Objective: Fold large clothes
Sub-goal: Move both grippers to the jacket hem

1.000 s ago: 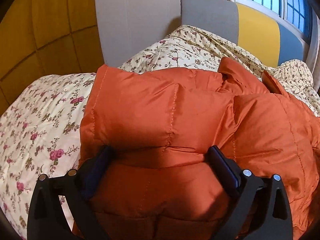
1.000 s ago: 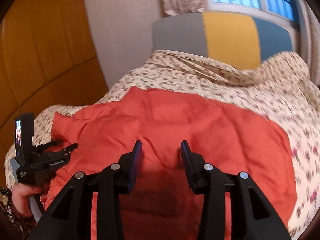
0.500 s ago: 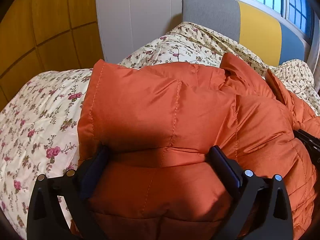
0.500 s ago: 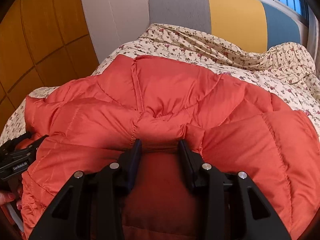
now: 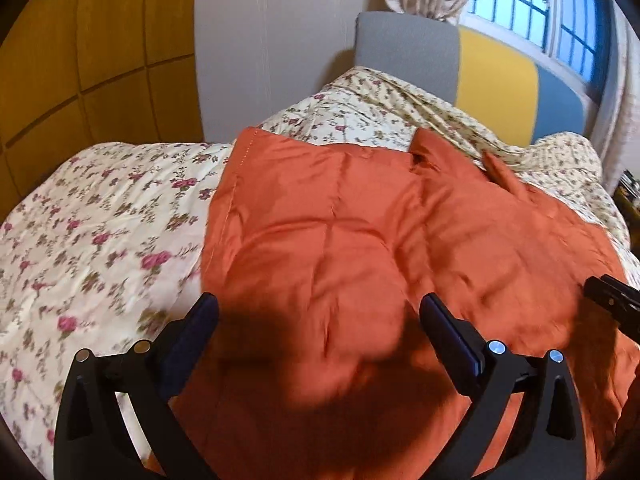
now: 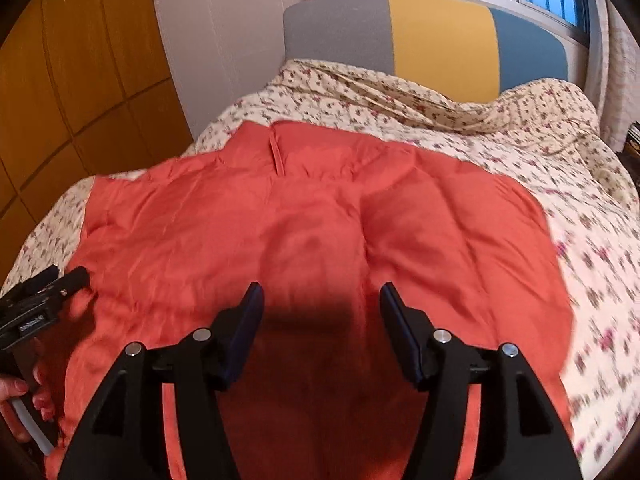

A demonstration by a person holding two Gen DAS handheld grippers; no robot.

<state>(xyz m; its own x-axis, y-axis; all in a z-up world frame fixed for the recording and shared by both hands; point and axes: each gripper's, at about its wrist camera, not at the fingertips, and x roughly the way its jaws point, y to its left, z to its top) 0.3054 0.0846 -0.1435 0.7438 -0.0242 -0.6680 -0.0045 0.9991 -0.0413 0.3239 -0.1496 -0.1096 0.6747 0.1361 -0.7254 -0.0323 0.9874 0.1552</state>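
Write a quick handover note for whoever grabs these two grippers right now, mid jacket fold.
Left gripper: open above the orange puffer jacket, gripping nothing.
Right gripper: jaws have just been opening, nothing pinched between them; open.
The jacket lies spread on the floral quilt, collar toward the headboard.
Done: both grippers have let go of the jacket, which looks partly folded.
Left: probably smooth it and make the remaining folds.

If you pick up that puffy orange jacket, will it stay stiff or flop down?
The orange puffer jacket would probably flop and sag: it lies in soft folds on the floral bedspread. Its quilted, puffy panels suggest it is light for its size. The shiny fabric may slip.
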